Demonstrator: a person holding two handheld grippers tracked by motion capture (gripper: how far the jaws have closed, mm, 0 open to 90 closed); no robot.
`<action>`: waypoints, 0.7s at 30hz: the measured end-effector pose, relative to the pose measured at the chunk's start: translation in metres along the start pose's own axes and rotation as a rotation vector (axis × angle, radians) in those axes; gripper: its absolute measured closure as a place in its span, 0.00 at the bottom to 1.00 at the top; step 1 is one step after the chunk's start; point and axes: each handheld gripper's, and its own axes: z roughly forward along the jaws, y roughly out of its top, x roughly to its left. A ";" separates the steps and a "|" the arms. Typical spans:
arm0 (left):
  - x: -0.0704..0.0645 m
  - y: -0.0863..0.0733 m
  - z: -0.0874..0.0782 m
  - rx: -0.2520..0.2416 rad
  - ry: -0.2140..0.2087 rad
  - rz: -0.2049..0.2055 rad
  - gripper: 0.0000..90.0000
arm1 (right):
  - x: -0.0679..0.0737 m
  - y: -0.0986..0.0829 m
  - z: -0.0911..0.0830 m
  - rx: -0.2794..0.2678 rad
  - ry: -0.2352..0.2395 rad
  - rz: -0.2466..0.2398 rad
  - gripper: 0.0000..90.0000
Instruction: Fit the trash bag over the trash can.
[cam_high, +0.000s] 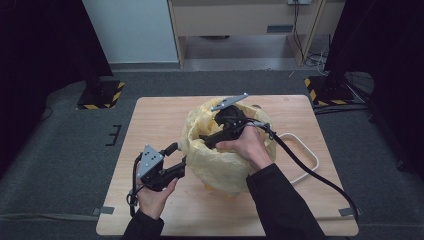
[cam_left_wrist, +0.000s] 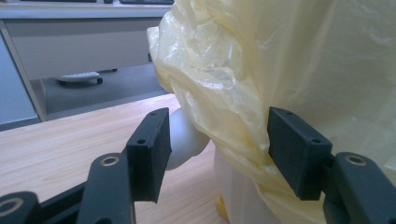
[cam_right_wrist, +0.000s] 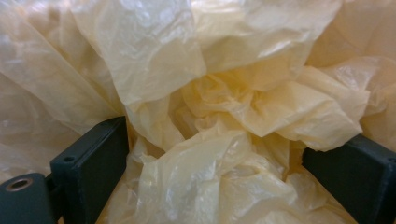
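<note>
A pale yellow plastic bag (cam_high: 220, 165) lines a white bin (cam_left_wrist: 238, 191) standing mid-table, its top edge puffed up and crumpled. My left gripper (cam_high: 181, 156) is at the bag's lower left side. In the left gripper view this gripper (cam_left_wrist: 217, 140) is open, its jaws either side of a hanging fold of the bag (cam_left_wrist: 280, 56) and a rounded white knob (cam_left_wrist: 184, 140) on the bin. My right gripper (cam_high: 205, 140) reaches into the bag's mouth from above. It (cam_right_wrist: 215, 158) is open, with bunched plastic (cam_right_wrist: 233, 93) lying between the jaws.
The bin stands on a light wooden table (cam_high: 150, 120). A white ring-shaped frame (cam_high: 307, 155) lies flat to the right of the bin, under the right gripper's cable. Two stands with black-and-yellow striped bases (cam_high: 102, 95) stand on the floor beyond the table's far corners.
</note>
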 end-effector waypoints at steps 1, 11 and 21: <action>0.000 0.000 0.000 0.002 0.001 0.000 0.45 | 0.000 0.000 -0.001 -0.009 -0.004 0.002 0.09; 0.002 -0.001 0.000 0.007 0.008 -0.003 0.45 | 0.002 0.005 -0.013 -0.097 -0.010 0.003 0.08; 0.001 -0.001 0.001 0.009 0.005 -0.004 0.46 | -0.001 0.009 -0.026 -0.200 -0.057 0.017 0.07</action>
